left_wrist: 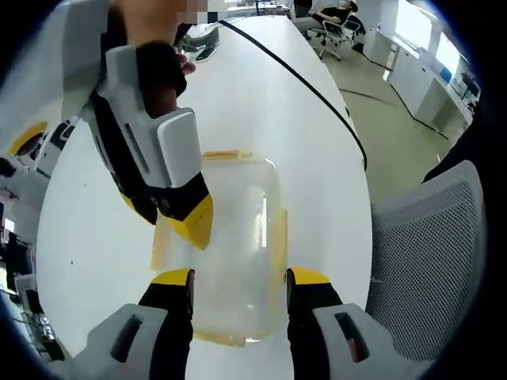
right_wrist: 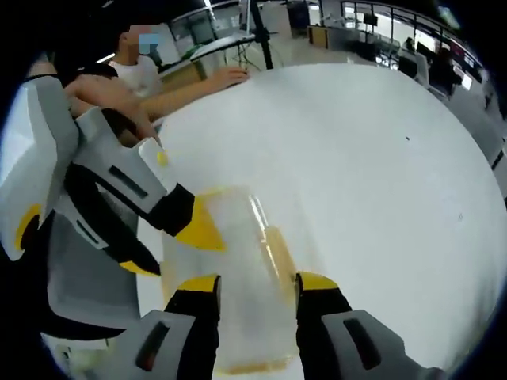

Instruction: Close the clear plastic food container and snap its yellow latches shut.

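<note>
Two tools: both hover over one container on a white counter (left_wrist: 261, 103).
Container: clear box (left_wrist: 234, 245) with its lid on, lying flat on the counter; in the right gripper view it is blurred (right_wrist: 245, 277).
Latches: yellow strips along the box edges; one runs down the right-hand side in the left gripper view (left_wrist: 279, 237), another lies across the far edge (left_wrist: 226, 155). Whether they are snapped down I cannot tell.
Left tool: (left_wrist: 239, 279) jaws spread wide, yellow tips over the near part of the lid, one at each side; contact with the lid is unclear. In the right gripper view it comes in from the left (right_wrist: 186, 218), its yellow tip over the box's far left corner.
Right tool: (right_wrist: 257, 286) jaws spread, yellow tips over the near end of the box with the lid between them. In the left gripper view it comes in from the upper left (left_wrist: 186, 214), yellow tip down at the box's left edge.
Cable: a black line (left_wrist: 301, 79) crosses the counter beyond the box.
Chair: grey mesh back (left_wrist: 432, 253) just beside the counter's right edge.
Person: an arm (right_wrist: 190, 91) rests on the far edge of the counter.
</note>
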Demonstrator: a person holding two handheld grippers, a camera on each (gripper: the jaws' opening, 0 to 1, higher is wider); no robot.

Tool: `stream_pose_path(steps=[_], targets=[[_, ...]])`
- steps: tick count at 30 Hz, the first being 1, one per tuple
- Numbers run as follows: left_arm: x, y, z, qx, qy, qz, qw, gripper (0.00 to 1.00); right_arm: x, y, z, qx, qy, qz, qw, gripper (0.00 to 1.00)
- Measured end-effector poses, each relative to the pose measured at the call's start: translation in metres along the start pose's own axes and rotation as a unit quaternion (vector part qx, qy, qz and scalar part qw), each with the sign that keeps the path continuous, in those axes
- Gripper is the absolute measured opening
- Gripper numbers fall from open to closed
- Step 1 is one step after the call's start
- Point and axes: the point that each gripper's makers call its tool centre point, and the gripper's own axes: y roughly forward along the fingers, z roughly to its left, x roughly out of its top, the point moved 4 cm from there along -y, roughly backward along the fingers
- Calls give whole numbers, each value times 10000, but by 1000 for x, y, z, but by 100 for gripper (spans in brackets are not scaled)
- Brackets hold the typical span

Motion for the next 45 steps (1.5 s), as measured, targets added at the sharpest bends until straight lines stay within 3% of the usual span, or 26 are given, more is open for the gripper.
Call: stream_pose_path(steps=[11, 13, 14, 17, 20, 26, 37, 45], targets=[[-2, -2, -4, -210, 101, -121, 9997, 49, -2, 3, 3, 180, 126, 130, 9997, 37], [0, -4, -9, -397, -172, -136, 9990, 54, -3, 3, 3, 191, 143, 138, 9996, 37], [1, -3, -7, -353, -207, -115, 9991, 54, -3, 4, 3, 195, 135, 140, 9996, 37], [-1, -1, -1, -121, 191, 55, 9997, 46, -3, 4, 4, 218, 215, 176, 9994, 37], [1, 1, -5, -111, 111, -11, 9999, 48, -3, 5, 5, 215, 215, 196, 9993, 37], [2, 5, -8, 92, 548, -23, 9985, 51, -4, 6, 5, 247, 283, 194, 9991, 37], [2, 6, -7, 99, 497, 42, 9987, 50, -3, 8, 5, 311, 220, 210, 9991, 35], [4, 8, -8, 189, 488, 268, 9983, 49, 0, 9, 4, 319, 270, 242, 9988, 32]])
